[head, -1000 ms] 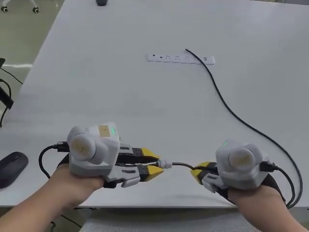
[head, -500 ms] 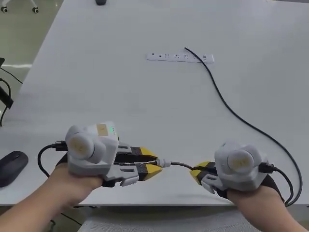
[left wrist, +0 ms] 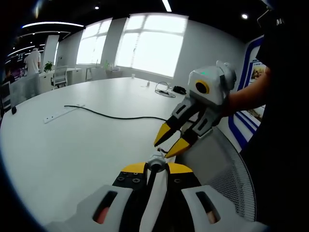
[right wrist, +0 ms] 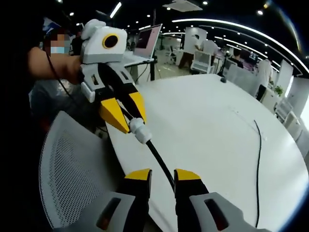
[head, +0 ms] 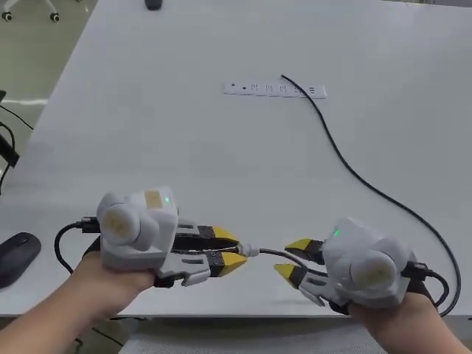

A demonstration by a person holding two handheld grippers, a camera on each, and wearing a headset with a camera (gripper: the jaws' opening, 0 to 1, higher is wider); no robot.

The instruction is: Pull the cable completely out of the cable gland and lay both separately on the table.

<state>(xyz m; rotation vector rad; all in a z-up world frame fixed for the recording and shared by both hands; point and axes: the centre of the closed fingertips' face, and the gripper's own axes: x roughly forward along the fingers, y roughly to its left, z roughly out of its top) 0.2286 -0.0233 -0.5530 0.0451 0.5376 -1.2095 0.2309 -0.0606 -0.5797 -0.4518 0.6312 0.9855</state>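
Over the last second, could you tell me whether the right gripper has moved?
Yes. Against the power strip, which holds its place, the right gripper has slid slightly toward the near table edge, and its jaws have opened.

right tool (right wrist: 163, 175): jaws parted
cable (right wrist: 157, 155): black, passes between those jaws
left tool (right wrist: 133, 123): upper left, clamped on white cable gland (right wrist: 138, 129)
table (right wrist: 217, 130): white, beneath
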